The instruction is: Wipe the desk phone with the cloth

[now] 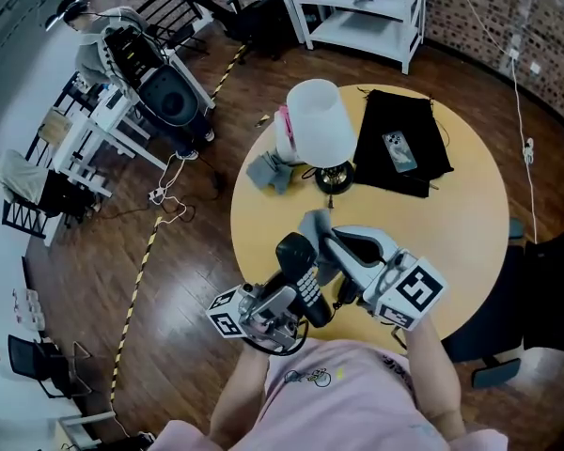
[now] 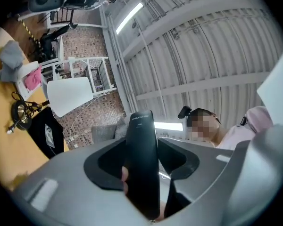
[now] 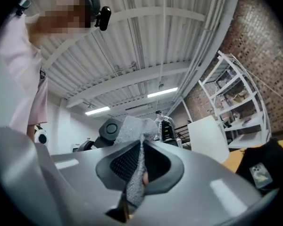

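Observation:
A black phone handset (image 1: pixel 299 269) is held up over the near edge of the round table, and my left gripper (image 1: pixel 304 301) is shut on its lower part. In the left gripper view the handset (image 2: pixel 142 159) stands upright between the jaws of my left gripper (image 2: pixel 141 175). My right gripper (image 1: pixel 343 250) is shut on a grey cloth (image 1: pixel 315 225), which lies against the handset's upper end. In the right gripper view, my right gripper (image 3: pixel 134 182) pinches the cloth (image 3: pixel 133 171) thin, and the handset's round end (image 3: pixel 109 128) shows just behind it. The phone's base is not visible.
On the round wooden table (image 1: pixel 470 224) stand a lamp with a white shade (image 1: pixel 320 120), a black cloth (image 1: pixel 423 134) with a smartphone (image 1: pixel 399 151) on it, and a second grey cloth (image 1: pixel 268 170) beside a white and pink item. White shelving (image 1: pixel 362 7) stands beyond.

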`<state>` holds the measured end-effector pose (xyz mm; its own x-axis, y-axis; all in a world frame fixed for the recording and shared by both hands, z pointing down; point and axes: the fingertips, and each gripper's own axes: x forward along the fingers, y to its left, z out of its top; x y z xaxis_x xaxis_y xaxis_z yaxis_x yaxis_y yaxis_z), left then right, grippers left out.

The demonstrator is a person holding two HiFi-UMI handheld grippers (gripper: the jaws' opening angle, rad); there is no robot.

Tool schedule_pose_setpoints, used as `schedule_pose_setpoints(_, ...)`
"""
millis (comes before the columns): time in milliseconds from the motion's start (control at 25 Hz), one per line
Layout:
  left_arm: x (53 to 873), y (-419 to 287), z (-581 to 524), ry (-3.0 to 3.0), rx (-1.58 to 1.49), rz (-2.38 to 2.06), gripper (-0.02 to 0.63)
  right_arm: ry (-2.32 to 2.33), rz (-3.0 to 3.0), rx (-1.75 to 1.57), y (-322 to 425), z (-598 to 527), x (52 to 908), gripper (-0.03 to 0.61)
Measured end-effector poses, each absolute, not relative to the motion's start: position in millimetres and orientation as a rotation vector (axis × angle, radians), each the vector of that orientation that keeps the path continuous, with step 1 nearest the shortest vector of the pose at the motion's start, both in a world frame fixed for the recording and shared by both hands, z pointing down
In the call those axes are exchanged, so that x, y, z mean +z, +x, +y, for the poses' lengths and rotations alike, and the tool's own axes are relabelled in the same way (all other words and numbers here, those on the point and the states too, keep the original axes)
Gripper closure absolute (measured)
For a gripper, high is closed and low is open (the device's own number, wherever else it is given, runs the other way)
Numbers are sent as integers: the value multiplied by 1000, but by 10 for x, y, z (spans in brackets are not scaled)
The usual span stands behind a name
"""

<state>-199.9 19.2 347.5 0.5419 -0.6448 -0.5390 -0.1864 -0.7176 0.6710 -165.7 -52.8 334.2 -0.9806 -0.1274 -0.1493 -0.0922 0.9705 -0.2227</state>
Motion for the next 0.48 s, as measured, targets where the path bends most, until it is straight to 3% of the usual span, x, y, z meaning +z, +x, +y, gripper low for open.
schedule_pose_setpoints(280,3396,-2295,217,2158,-1282,-675,396,290,3180,-278,-1505,346,4038,558)
schedule_pose_setpoints(320,3423,-2328,213,2141,-1286,-689,425,289,3178,-304,-1441,370,4061,558)
schedule_pose_setpoints(360,3469,-2360,209,2129,-1280,-710,511,268,3164,-319,-1406,344,4025,558)
schedule_pose_setpoints(480,3582,-2385,219,2104,-1285,-719,512,156,3098,-283,-1472,94,3747,558)
